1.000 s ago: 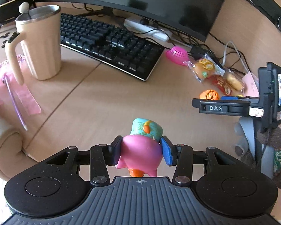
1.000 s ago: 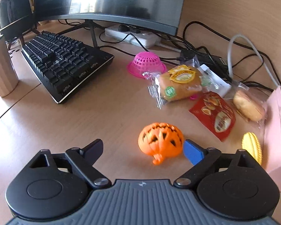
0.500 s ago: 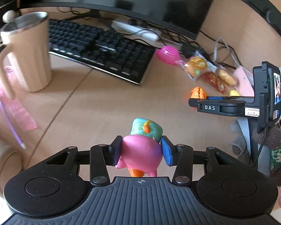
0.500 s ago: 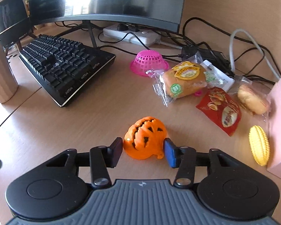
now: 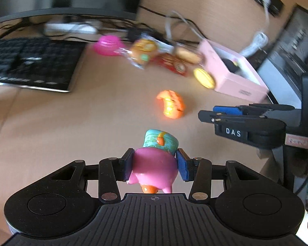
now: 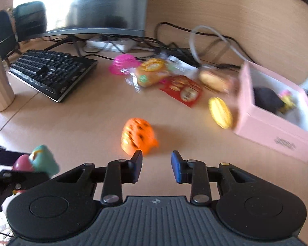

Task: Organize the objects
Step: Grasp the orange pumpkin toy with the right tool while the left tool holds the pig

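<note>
A: Left wrist view first. The left gripper [image 5: 154,164] is clamped on the pink pig toy [image 5: 154,168], pads on both its flanks, carried above the desk [image 5: 71,133]. The orange pumpkin [image 5: 171,104] lies loose on the desk, with the right gripper [image 5: 215,113] just right of it and apart from it.

B: And the pink box [image 5: 236,78]?

A: Far right, open on top. It looks like the place things go.

B: Right wrist view?

A: The right gripper [image 6: 156,166] is closed down to a narrow gap with nothing in it. The pumpkin [image 6: 137,136] sits just beyond its left fingertip, left of the gap.

B: Then the risk is plain. I'd judge that hand heads for the box [image 6: 267,131] empty, or the closed finger knocks the round pumpkin rolling.

A: The pig could slip too, since only smooth curved sides are pinched.

B: What differs from before?

A: Half a second ago the pumpkin sat between the right jaws; now it is outside them. Both views have swung right, bringing the box into sight, and the pig is gripped as before
</note>
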Action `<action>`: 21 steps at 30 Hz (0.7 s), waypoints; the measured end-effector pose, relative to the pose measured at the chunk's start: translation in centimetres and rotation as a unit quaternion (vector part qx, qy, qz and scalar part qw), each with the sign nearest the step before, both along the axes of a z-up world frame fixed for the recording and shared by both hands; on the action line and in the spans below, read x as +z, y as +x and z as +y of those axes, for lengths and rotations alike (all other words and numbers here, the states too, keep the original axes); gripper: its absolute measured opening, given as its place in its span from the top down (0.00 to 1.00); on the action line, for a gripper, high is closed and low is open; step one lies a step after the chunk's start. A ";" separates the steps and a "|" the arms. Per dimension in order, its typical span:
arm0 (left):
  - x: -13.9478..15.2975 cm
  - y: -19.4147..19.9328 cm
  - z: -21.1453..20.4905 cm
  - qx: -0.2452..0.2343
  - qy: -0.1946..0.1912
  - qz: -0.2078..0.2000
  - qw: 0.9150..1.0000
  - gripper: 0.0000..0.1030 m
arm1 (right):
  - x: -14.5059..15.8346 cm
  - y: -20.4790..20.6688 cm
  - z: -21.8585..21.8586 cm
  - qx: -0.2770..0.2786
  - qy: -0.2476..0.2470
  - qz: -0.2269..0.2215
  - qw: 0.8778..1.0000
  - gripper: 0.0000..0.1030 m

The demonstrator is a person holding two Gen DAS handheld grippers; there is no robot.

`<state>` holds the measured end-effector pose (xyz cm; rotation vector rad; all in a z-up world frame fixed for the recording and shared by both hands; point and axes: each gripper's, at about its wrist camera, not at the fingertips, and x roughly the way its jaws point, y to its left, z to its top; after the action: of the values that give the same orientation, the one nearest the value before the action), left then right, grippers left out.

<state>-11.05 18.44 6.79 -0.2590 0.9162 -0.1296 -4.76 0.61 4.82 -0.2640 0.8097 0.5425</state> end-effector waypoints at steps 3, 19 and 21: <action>0.1 0.6 -1.1 -0.018 0.017 0.007 1.000 0.53 | -0.3 -0.3 -1.5 -0.020 0.003 0.006 1.000 0.51; 2.8 -4.1 1.8 0.053 0.097 -0.002 0.994 0.53 | -1.3 3.0 6.7 0.015 0.010 0.019 1.000 0.25; 3.2 -4.7 2.3 0.067 0.096 -0.005 0.993 0.53 | -1.9 3.7 7.7 0.017 -0.001 0.023 1.000 0.25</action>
<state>-15.79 20.78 10.00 -0.1404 0.8922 0.0807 -1.09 8.27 2.97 -0.2686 0.8511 0.5803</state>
